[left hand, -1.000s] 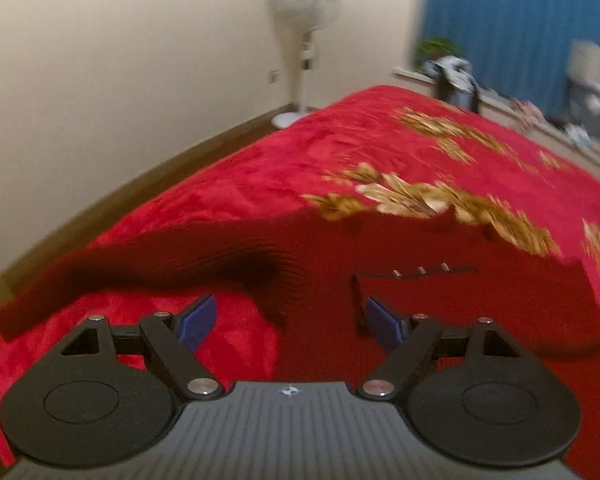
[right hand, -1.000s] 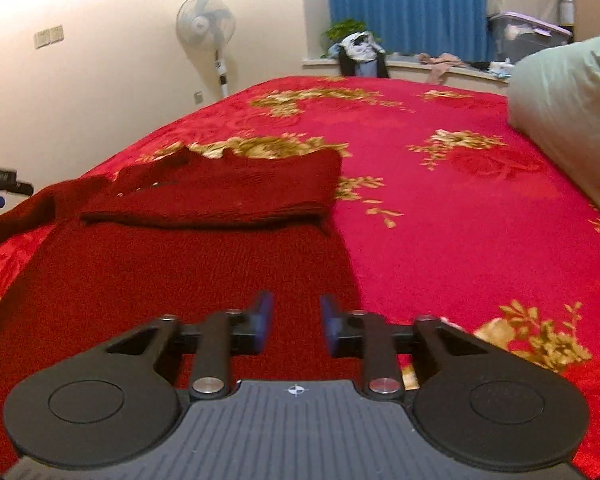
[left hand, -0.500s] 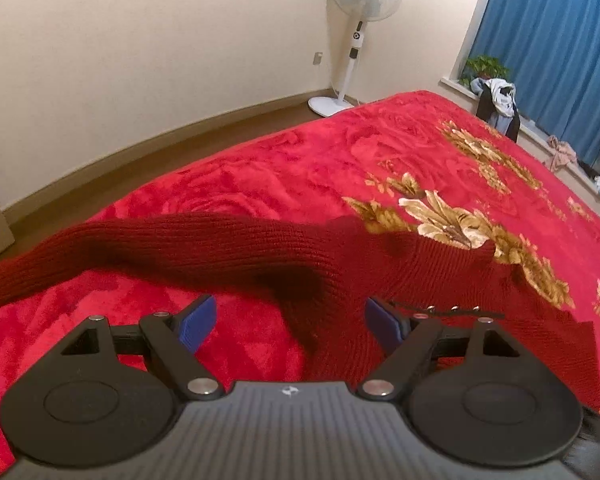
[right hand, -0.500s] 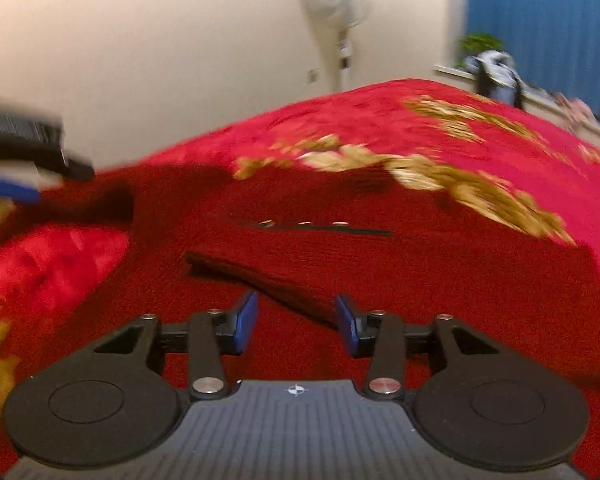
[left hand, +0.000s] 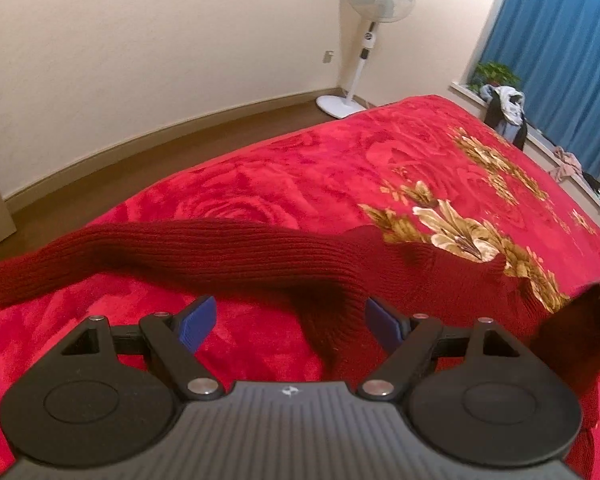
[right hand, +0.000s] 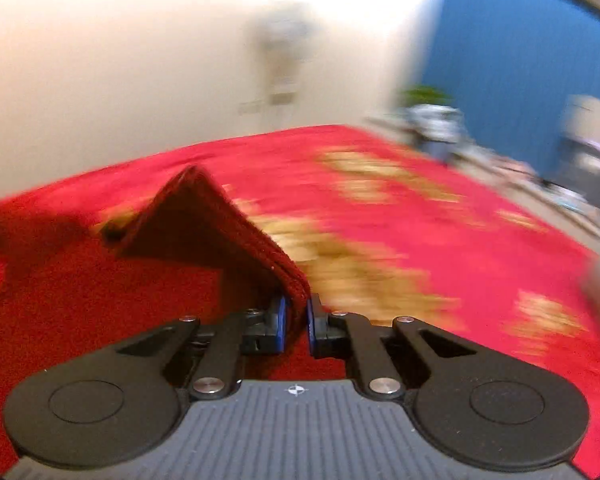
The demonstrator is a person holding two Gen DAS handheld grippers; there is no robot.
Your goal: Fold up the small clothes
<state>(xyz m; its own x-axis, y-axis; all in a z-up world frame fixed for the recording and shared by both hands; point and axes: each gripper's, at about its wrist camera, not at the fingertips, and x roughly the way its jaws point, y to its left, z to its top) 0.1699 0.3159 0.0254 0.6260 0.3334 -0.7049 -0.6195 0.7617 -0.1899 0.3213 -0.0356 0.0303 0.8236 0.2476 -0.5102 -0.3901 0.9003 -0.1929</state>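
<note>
sweater edge [right hand: 236, 236]: being clamped by closing right gripper [right hand: 296, 320]
sleeve [left hand: 172, 252]: stretched leftward, just ahead of wide-open, empty left gripper [left hand: 288, 320]

Both views ride just behind a pair of black fingers and look forward along them. The left wrist view sits low over the near corner of the red bedspread [left hand: 300, 168], tilted downward, close above the dark red sweater [left hand: 228, 252], and faces the cream wall, the standing fan [left hand: 376, 12] and the blue curtain [left hand: 560, 52] at far right. The right wrist view is very close to the same sweater [right hand: 204, 224], whose edge fills its centre. It is badly motion-blurred, yet seems to face the same wall, fan [right hand: 284, 60] and curtain [right hand: 520, 60]. Both share the bedspread [right hand: 420, 240].
</note>
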